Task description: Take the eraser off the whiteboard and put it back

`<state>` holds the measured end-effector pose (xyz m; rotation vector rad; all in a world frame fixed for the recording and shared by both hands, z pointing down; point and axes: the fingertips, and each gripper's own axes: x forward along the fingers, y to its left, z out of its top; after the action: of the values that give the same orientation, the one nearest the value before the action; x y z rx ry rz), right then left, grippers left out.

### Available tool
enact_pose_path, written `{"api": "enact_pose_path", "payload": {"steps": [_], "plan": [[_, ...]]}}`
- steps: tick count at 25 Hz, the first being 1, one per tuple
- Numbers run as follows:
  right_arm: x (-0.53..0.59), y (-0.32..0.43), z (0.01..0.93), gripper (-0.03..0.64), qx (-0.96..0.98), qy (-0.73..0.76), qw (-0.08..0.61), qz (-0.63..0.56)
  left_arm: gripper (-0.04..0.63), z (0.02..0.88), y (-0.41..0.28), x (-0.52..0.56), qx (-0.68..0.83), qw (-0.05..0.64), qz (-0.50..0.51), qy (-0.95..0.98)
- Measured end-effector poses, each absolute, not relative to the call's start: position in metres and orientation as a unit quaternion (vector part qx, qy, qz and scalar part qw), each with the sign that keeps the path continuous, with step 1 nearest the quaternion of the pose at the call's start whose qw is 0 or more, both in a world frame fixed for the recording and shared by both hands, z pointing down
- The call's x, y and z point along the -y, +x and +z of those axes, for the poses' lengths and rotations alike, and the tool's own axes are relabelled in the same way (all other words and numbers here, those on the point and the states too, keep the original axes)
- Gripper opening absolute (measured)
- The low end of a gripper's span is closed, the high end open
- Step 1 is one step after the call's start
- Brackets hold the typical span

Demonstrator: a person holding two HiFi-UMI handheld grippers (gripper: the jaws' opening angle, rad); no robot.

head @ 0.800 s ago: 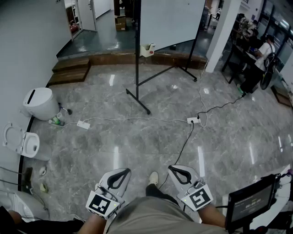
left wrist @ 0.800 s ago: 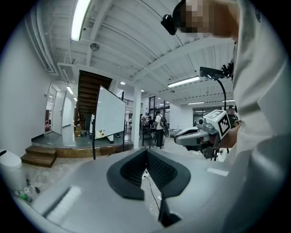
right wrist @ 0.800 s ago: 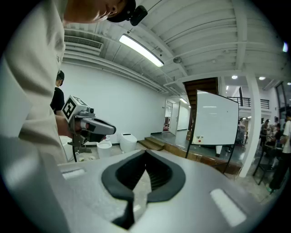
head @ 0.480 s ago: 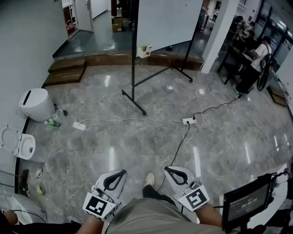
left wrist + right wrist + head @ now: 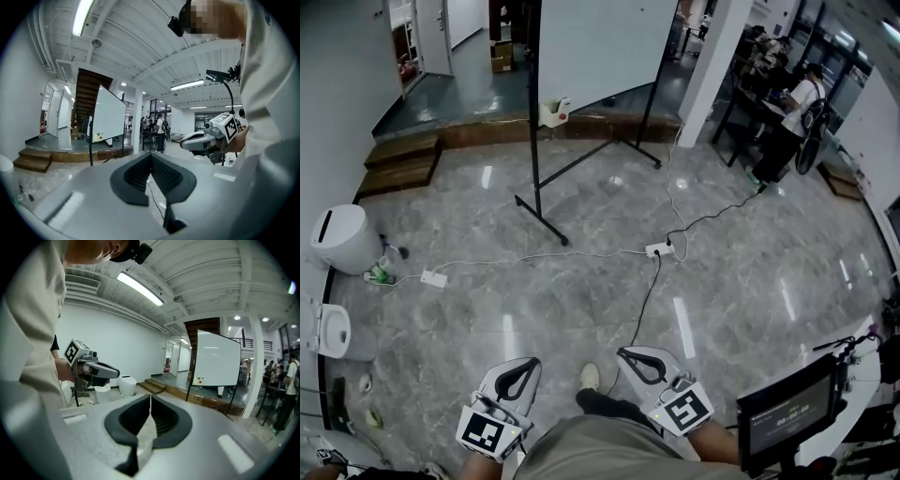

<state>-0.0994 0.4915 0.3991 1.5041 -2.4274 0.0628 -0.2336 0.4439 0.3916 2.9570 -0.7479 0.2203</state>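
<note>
Pressing shut tip to tip, jaws of left gripper (image 5: 151,156) and right gripper (image 5: 150,397), both empty.

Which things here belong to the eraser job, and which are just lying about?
Job: whiteboard; white item at its lower corner, possibly the eraser; left claw; right claw, both shut, empty.
Lying about: power strip; white bin; wooden steps; screen.
</note>
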Motion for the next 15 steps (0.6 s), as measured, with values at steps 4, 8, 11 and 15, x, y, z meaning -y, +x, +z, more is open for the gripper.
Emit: {"api": "enact_pose_path", "payload": {"steps": [4,8,11,15], "plan": [[-0.470,-0.086,0.403,0.006,0.845,0.516,0.141,0.028,0.007,0.391,-0.218,-0.422,0.243,0.043,0.080,0.966],[-0.426,-0.054,0.394,0.006,0.846,0.518,0.128,0.021,0.006,0.381,-0.186,-0.382,0.246,0.034,0.084,0.965],[-0.403,-0.025,0.385,0.011,0.840,0.530,0.116,0.008,0.007,0.374,-0.165,-0.363,0.247,0.028,0.085,0.965],[-0.380,0.018,0.387,0.017,0.833,0.543,0.109,0.006,0.006,0.374,-0.129,-0.342,0.248,0.020,0.084,0.965]]}}
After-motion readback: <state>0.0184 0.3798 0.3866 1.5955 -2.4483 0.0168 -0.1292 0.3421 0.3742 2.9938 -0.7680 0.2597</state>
